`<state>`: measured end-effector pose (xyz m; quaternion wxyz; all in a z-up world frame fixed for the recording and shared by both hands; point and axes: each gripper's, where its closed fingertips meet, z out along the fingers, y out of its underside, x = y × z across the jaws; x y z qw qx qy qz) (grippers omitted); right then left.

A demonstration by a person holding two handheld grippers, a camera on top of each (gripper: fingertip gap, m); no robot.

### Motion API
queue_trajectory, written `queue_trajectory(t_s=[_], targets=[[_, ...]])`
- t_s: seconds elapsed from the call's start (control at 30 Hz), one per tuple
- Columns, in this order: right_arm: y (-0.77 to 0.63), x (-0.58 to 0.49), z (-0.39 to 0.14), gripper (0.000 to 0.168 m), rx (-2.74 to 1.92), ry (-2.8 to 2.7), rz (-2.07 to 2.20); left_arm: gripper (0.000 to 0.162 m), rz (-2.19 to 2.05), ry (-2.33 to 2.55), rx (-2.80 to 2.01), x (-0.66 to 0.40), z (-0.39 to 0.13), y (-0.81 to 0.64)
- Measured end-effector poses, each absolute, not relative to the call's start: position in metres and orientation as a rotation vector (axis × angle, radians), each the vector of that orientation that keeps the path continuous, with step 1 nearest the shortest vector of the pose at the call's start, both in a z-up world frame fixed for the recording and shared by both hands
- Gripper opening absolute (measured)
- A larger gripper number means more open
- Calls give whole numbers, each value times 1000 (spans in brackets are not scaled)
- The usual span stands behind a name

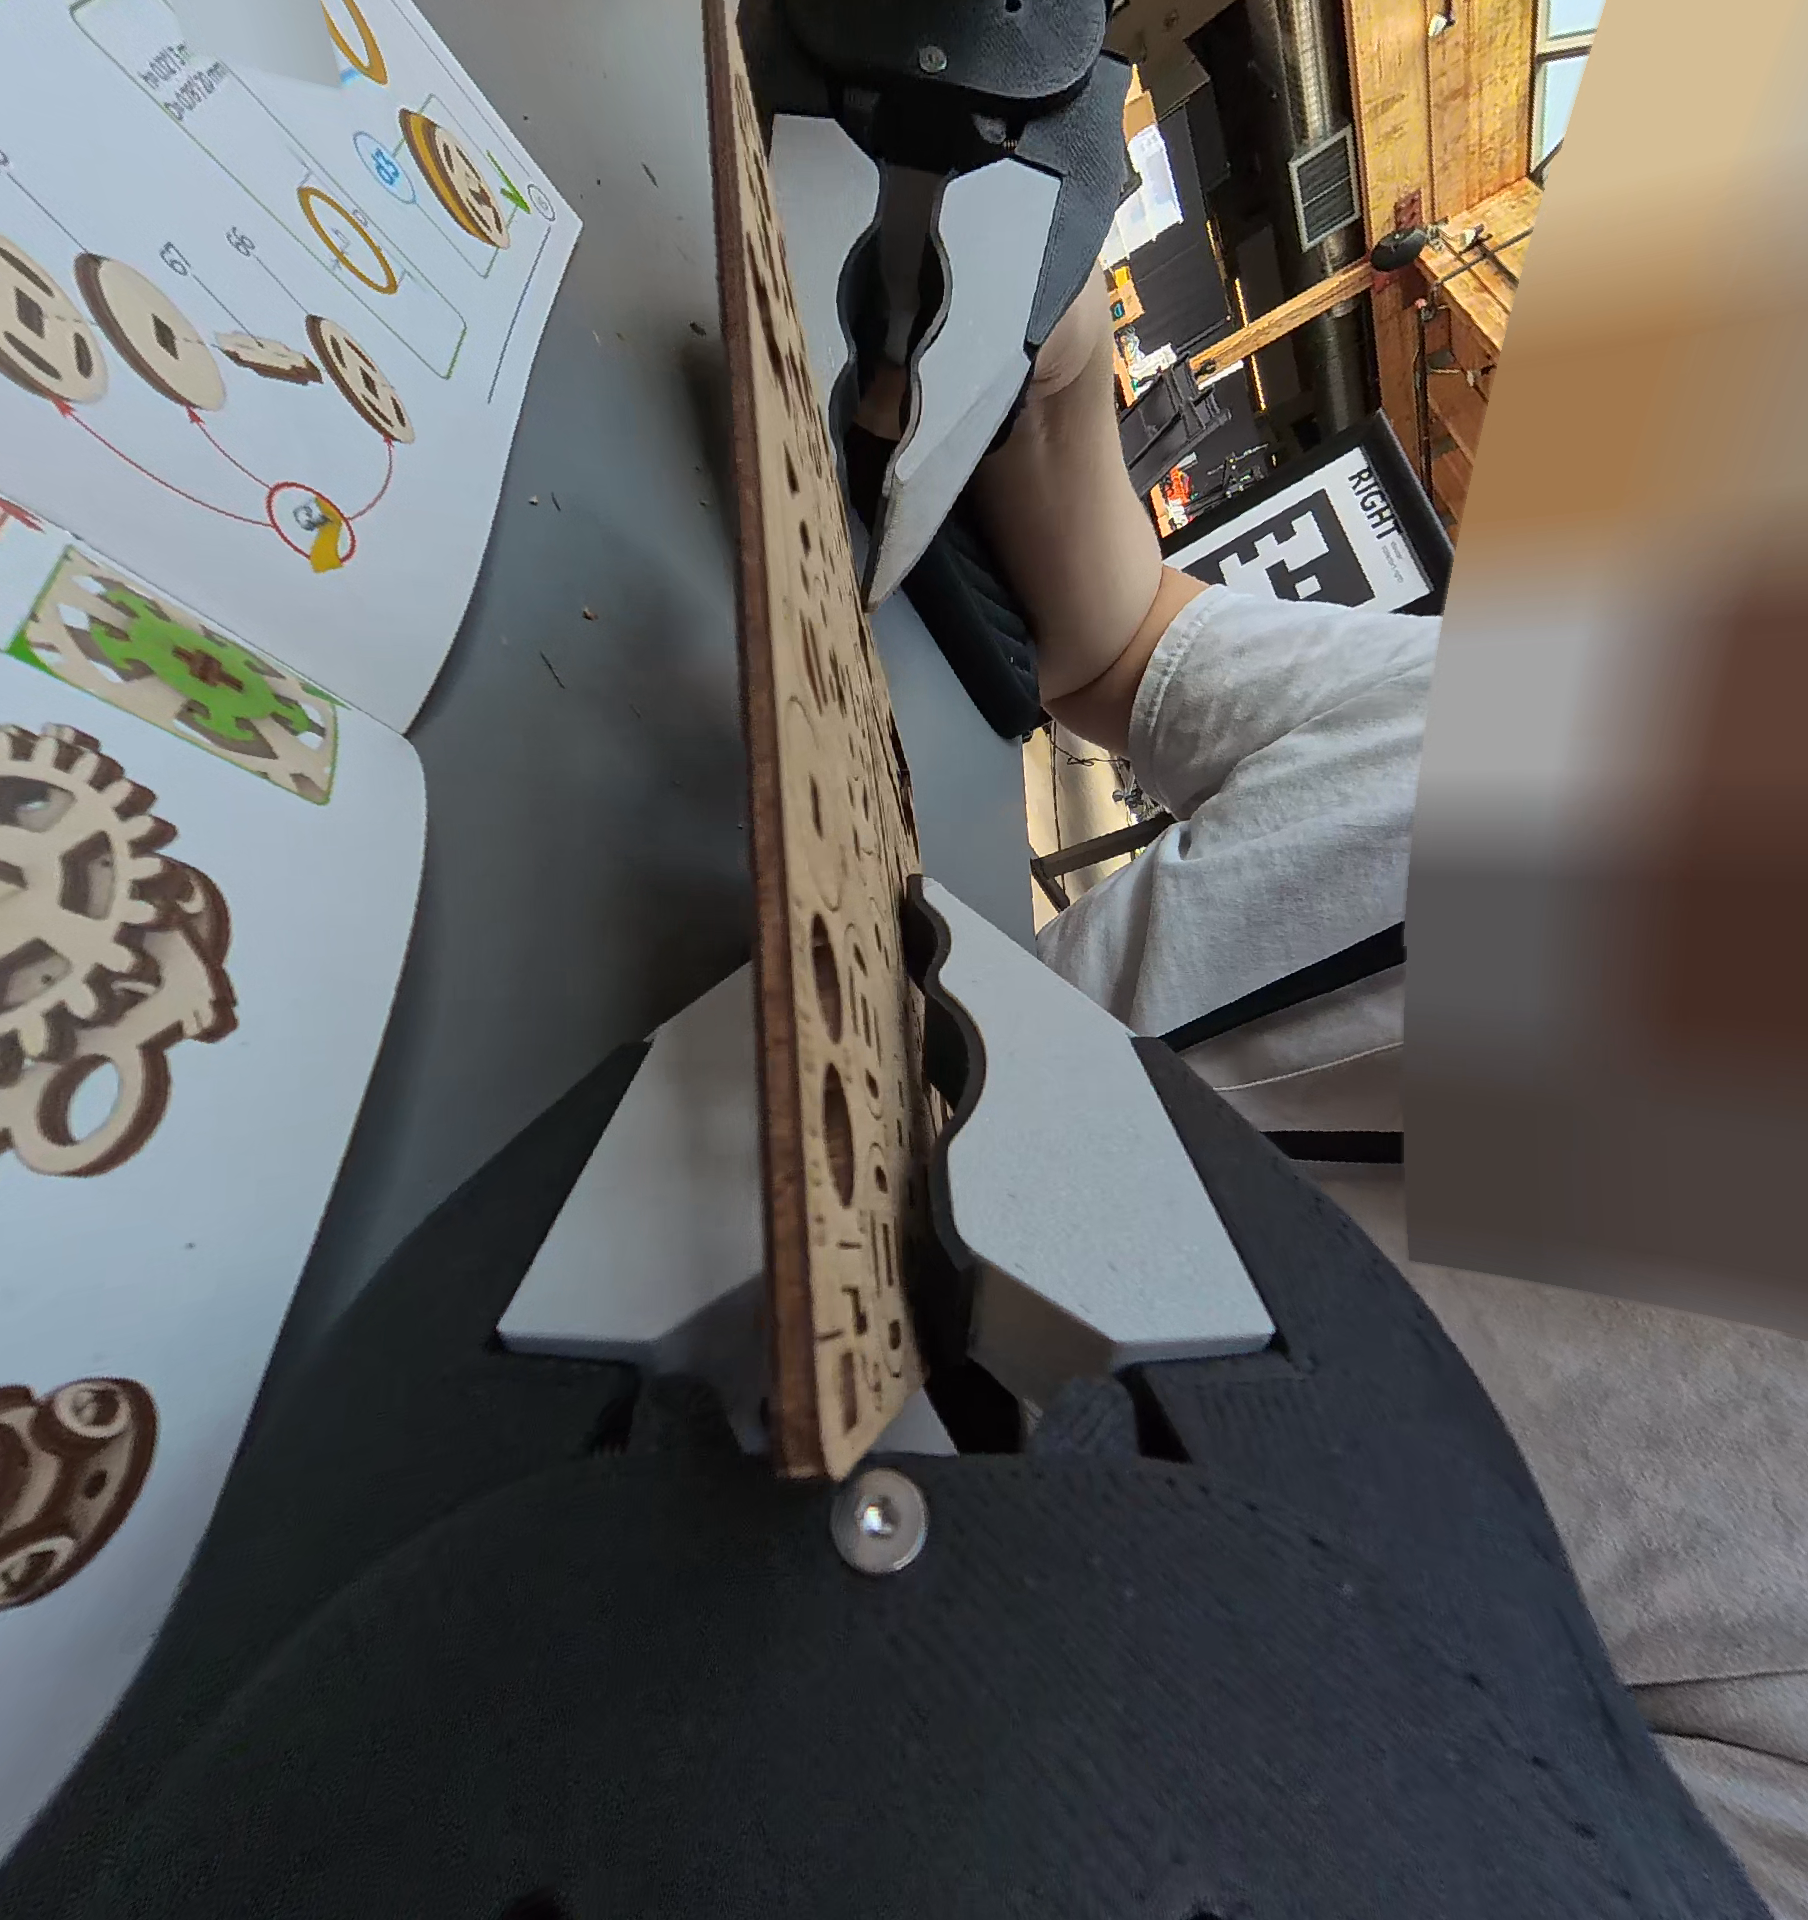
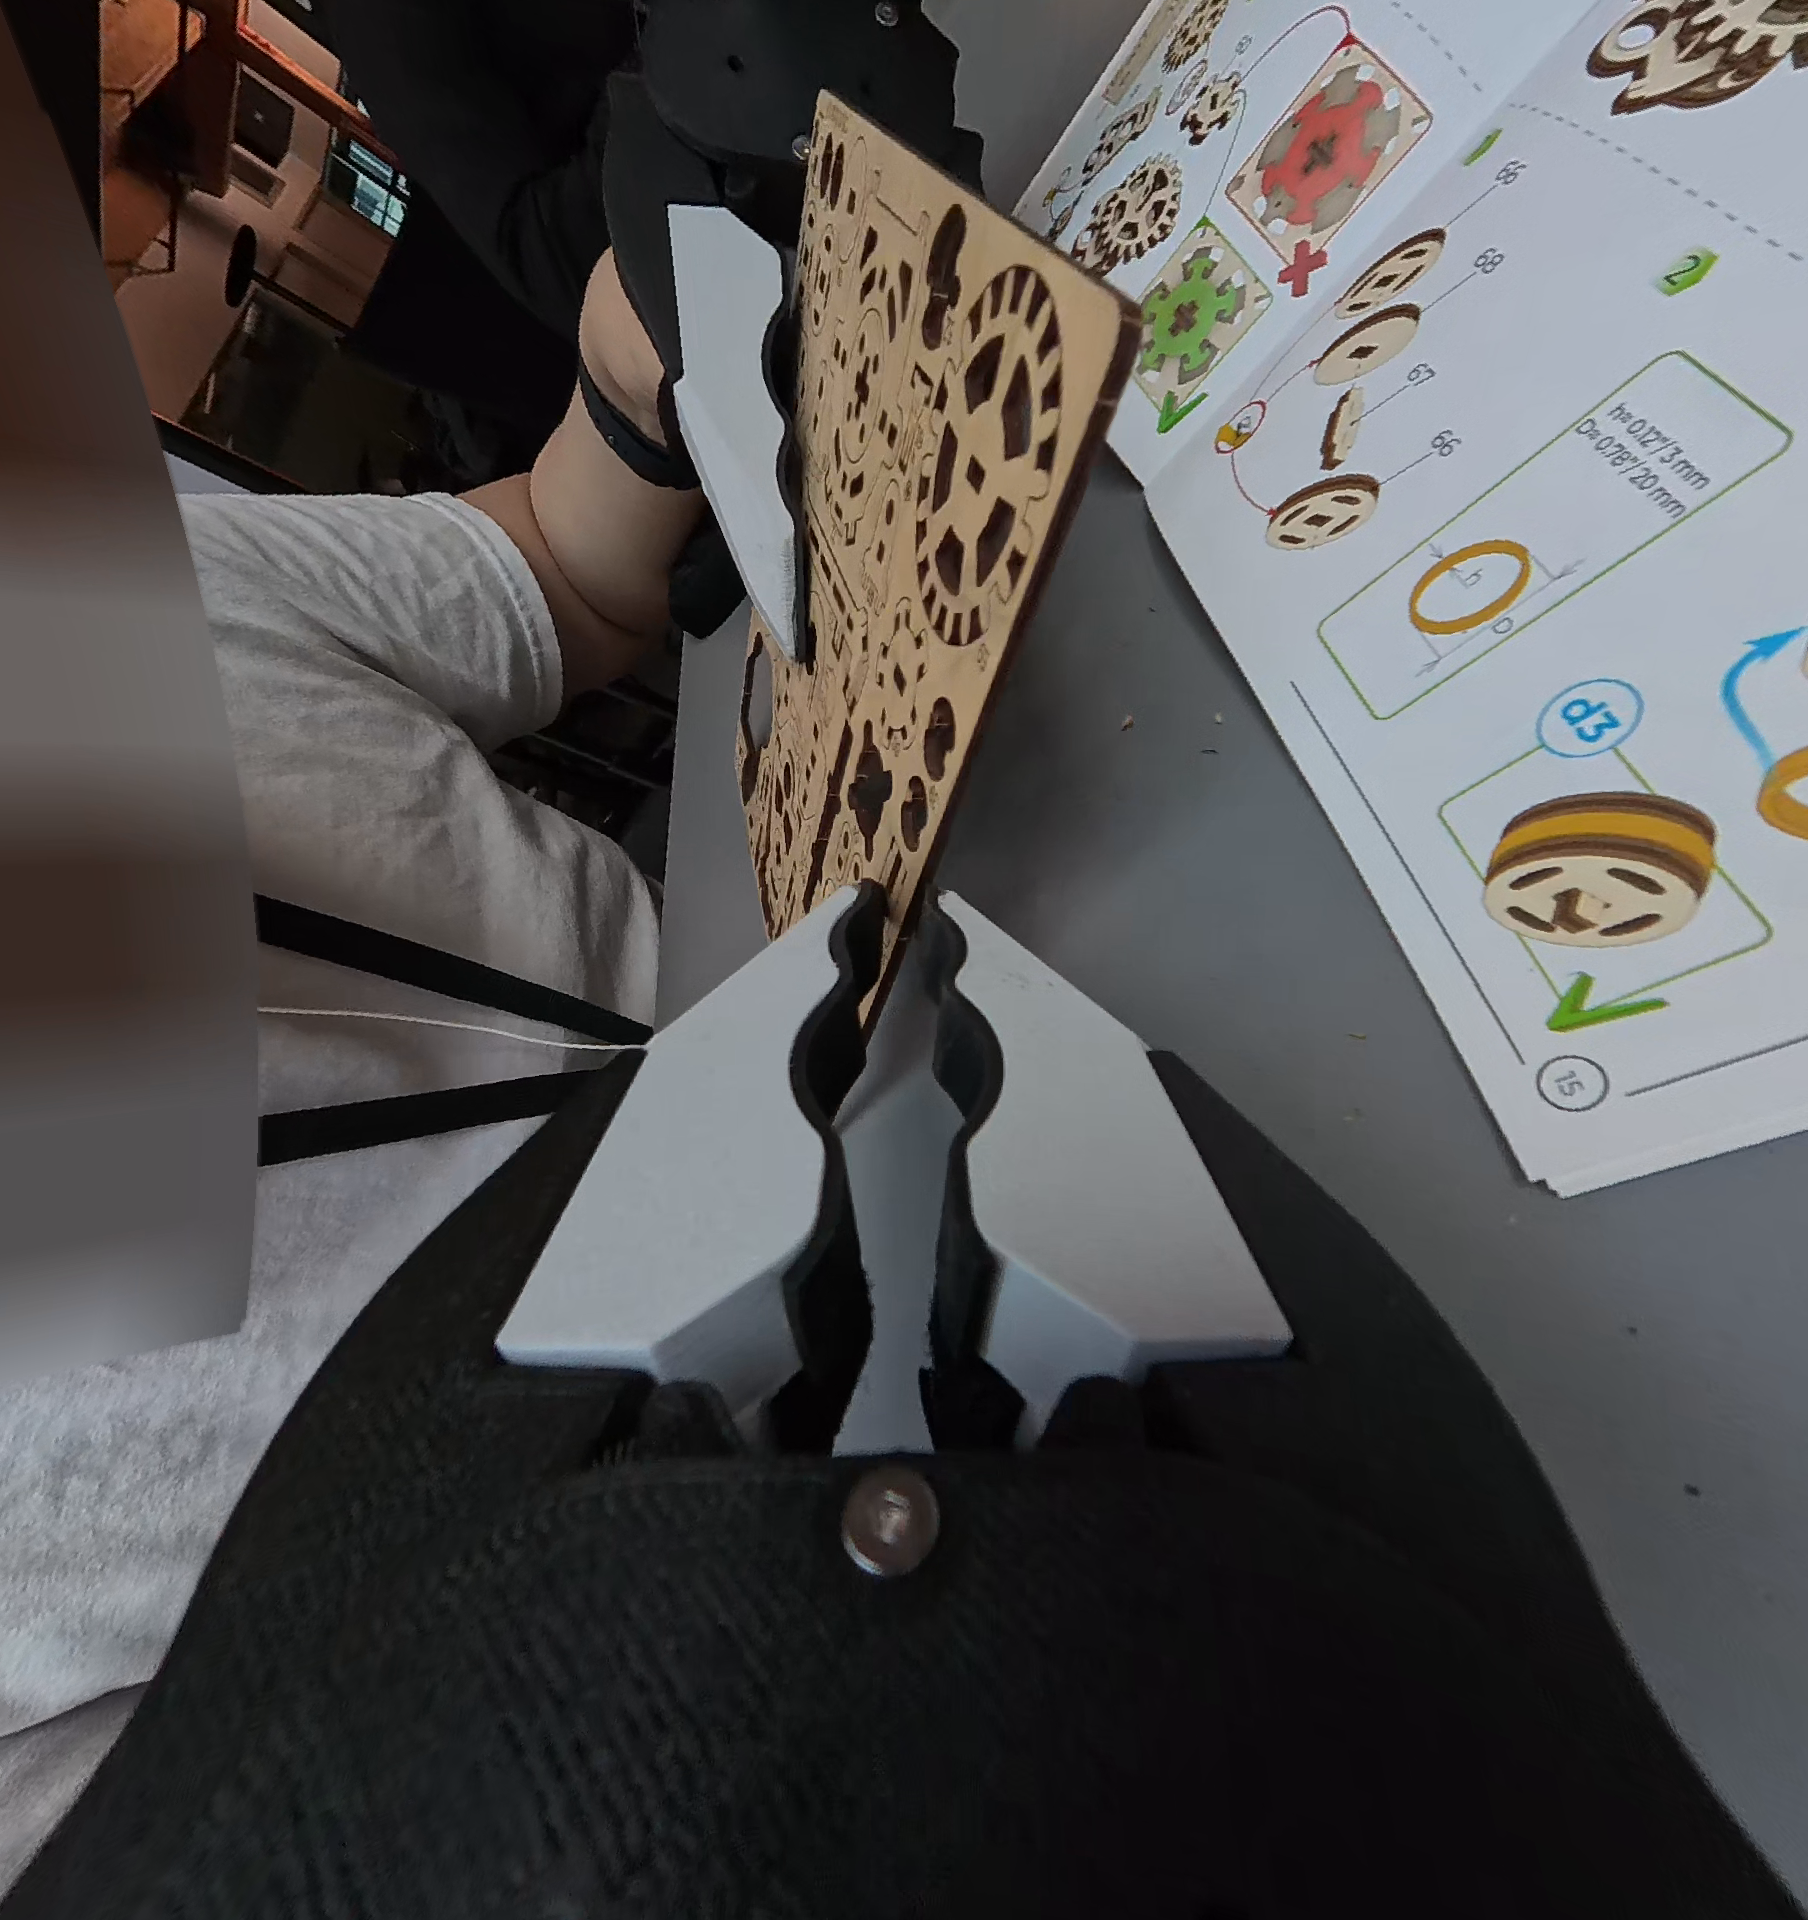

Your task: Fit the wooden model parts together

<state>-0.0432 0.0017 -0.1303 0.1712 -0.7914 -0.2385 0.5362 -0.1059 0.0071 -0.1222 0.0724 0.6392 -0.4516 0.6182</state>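
Observation:
A thin laser-cut wooden parts sheet with gear and disc cut-outs is held on edge above the grey table. My left gripper is shut on its near end, one grey finger on each face. My right gripper grips the far end at the top of the left wrist view. In the right wrist view my right gripper pinches the sheet at its lower edge with the fingertips only. The left gripper's finger presses the sheet's left face; its other finger is hidden behind the sheet.
An open instruction booklet lies on the table left of the sheet, and to the right in the right wrist view. A person's arm and white shirt are close on the other side. Small wood crumbs dot the table. The tips of one gripper are about 7 cm away from the tips of the other.

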Motion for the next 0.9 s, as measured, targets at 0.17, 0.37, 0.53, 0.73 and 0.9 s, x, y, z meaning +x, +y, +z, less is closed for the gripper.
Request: queue_trajectory(t_s=[0.17, 0.37, 0.53, 0.73, 0.9], targets=[[3, -43, -134, 5, -2273, -677, 1478, 2, 1856, -1372, 1922, -106, -122, 7], [3, -43, -137, 7, -2290, -698, 1423, 2, 1843, -1365, 1936, -106, -124, 7], [-1, -43, -126, 3, -2219, -602, 1685, 0, 1856, -1379, 1930, -106, -123, 7], [-3, -46, -128, 8, -2232, -647, 1644, 0, 1851, -1369, 1934, -106, -124, 8], [-1, -46, -130, 5, -2241, -637, 1628, 0, 1855, -1368, 1936, -106, -123, 9]])
